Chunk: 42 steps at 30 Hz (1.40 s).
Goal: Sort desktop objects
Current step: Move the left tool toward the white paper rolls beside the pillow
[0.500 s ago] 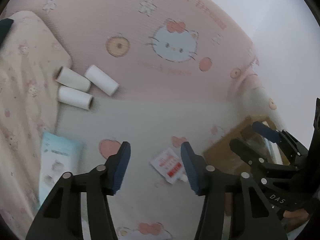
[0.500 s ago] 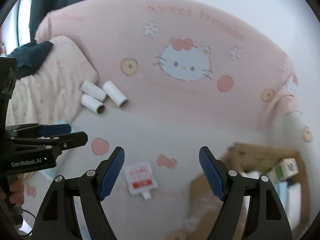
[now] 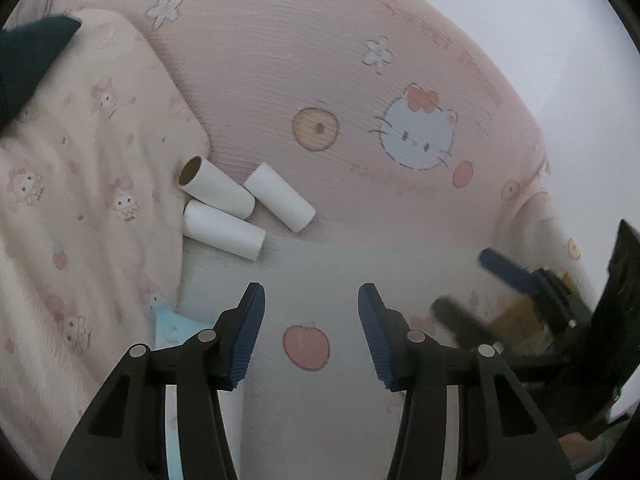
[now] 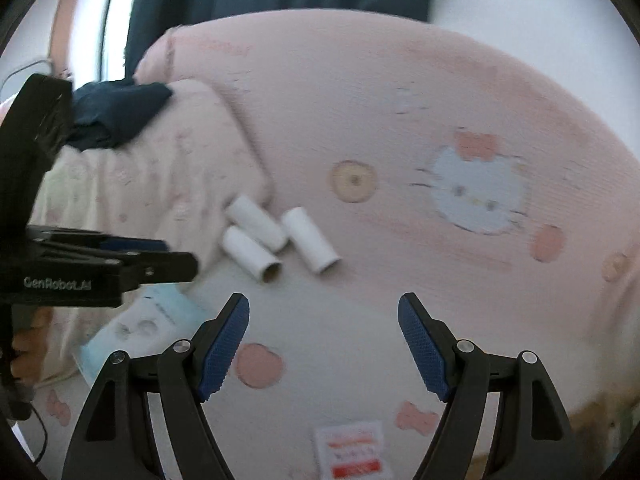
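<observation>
Three white cardboard tubes lie together on the bed by the pillow's edge; they also show in the right wrist view. My left gripper is open and empty, a little short of the tubes. My right gripper is open and empty, above the sheet in front of the tubes. A small red-and-white sachet lies under the right gripper. A light blue packet lies at the left, partly under the left gripper in the right wrist view.
A cream printed pillow with dark blue cloth on it lies at the left. A pink Hello Kitty blanket covers the far side. A brown cardboard box sits at the right behind the right gripper.
Both grippers have moved forward and left toward the tubes, which look larger. The sachet has left the left wrist view and slid to the bottom of the right wrist view.
</observation>
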{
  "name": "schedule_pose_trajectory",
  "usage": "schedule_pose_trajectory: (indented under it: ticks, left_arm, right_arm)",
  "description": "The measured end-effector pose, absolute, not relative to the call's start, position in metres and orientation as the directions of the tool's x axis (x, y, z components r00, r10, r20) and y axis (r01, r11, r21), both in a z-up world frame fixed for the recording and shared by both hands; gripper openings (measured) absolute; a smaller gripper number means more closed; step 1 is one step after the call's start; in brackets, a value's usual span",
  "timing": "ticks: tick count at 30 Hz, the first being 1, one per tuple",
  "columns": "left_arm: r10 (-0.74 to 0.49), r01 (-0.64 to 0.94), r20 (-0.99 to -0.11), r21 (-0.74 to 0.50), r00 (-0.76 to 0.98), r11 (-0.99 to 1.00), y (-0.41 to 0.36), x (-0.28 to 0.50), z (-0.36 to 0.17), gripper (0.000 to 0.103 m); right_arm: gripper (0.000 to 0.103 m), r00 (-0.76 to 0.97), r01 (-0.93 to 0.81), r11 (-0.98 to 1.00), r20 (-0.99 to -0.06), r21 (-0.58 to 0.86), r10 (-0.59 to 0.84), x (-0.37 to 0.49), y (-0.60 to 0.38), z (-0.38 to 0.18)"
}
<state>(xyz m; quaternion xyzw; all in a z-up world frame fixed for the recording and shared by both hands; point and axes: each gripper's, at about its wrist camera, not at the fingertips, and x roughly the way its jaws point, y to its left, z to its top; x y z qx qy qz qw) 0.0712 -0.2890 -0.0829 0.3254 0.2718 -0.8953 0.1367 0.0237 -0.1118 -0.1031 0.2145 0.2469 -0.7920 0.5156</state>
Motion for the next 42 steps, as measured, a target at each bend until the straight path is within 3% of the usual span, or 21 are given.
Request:
schedule_pose_trajectory:
  ticks: [8, 16, 21, 32, 35, 39, 42]
  left_arm:
    - [-0.1, 0.478, -0.706, -0.361, -0.701, -0.801, -0.328, 0.053, -0.111, 0.053]
    - [-0.04, 0.493, -0.717, -0.436, -0.696, -0.753, -0.351, 0.044, -0.141, 0.053]
    - [-0.012, 0.519, -0.707, -0.508, -0.707, -0.687, -0.364, 0.037, -0.157, 0.053]
    - [-0.056, 0.575, -0.742, -0.467, -0.668, -0.672, -0.4, 0.015, -0.167, 0.053]
    - [-0.073, 0.582, -0.735, -0.468, -0.674, -0.665, -0.412, 0.015, -0.167, 0.054]
    - [-0.074, 0.581, -0.723, -0.484, -0.686, -0.654, -0.424, 0.012, -0.167, 0.053]
    - [-0.073, 0.567, -0.715, -0.484, -0.695, -0.666, -0.429, 0.006, -0.167, 0.054]
  right_arm:
    - [0.075, -0.298, 0.953, -0.254, -0.67, -0.165, -0.68, 0.027, -0.153, -0.138]
    - [0.075, -0.326, 0.943, -0.275, -0.702, -0.189, -0.634, -0.005, -0.2, -0.16]
    - [0.075, -0.224, 0.955, -0.294, -0.751, -0.042, -0.622, -0.034, -0.232, -0.173]
    - [0.074, -0.128, 0.933, -0.345, -0.805, 0.1, -0.579, -0.081, -0.249, -0.201]
    - [0.068, -0.083, 0.922, -0.35, -0.798, 0.166, -0.597, -0.089, -0.245, -0.2]
    - [0.023, -0.092, 0.926, -0.352, -0.822, 0.137, -0.562, -0.089, -0.249, -0.204]
    - [0.019, -0.089, 0.935, -0.333, -0.827, 0.122, -0.555, -0.086, -0.249, -0.207]
